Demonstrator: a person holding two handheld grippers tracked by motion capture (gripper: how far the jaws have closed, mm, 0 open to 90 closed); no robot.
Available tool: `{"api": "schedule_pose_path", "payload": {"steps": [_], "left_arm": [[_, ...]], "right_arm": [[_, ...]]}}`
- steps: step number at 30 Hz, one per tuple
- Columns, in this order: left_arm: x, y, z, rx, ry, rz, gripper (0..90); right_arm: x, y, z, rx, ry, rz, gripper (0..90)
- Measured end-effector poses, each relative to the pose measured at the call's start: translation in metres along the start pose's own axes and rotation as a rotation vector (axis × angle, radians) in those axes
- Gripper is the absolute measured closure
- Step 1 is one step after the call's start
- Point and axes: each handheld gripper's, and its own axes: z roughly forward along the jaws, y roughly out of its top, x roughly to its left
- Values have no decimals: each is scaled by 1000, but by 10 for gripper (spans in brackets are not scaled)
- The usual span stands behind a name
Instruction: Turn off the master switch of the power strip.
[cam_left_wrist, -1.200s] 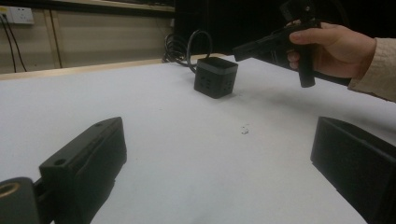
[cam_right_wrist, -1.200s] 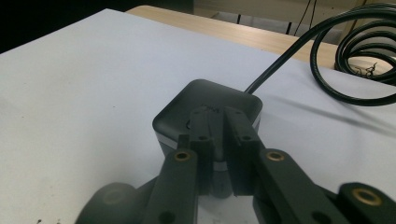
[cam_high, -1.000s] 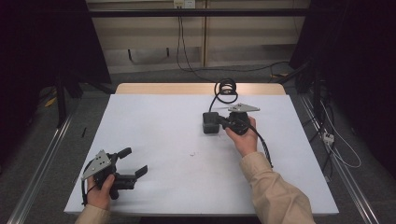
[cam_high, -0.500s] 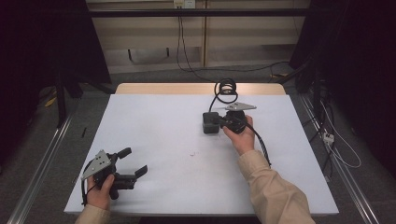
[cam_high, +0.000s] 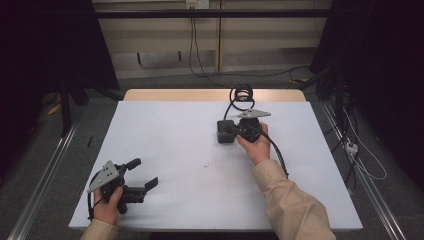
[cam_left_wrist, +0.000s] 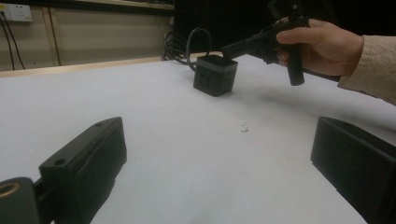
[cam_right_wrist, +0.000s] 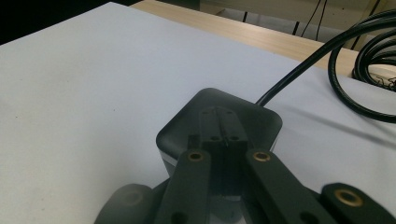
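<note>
Black cube-shaped socket block (cam_high: 225, 132) sits under our right gripper (cam_high: 235, 131), whose jaws are pressed together with nothing between them, tips resting on the block's top toward the far middle of the white table (cam_high: 170, 135). Compared with a second ago nothing has really shifted, so we judge we are pressing or steadying the block rather than lifting it. Behind it the coiled black cable (cam_high: 243, 93) crowds the table's far edge, while our left gripper (cam_high: 142, 176) waits wide open at the near left corner, open room between.
</note>
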Motion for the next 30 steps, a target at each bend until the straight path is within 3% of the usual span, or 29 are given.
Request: {"api": "schedule_pose_path", "payload": {"steps": [15,30], "left_arm": [[0,0,0,0,2,-1,33],[-1,0,0,5,0,4,33]], "right_arm": [[2,1,2,2,-15,-45,900],[1,-1,2,-6,-8,-43,900]]}}
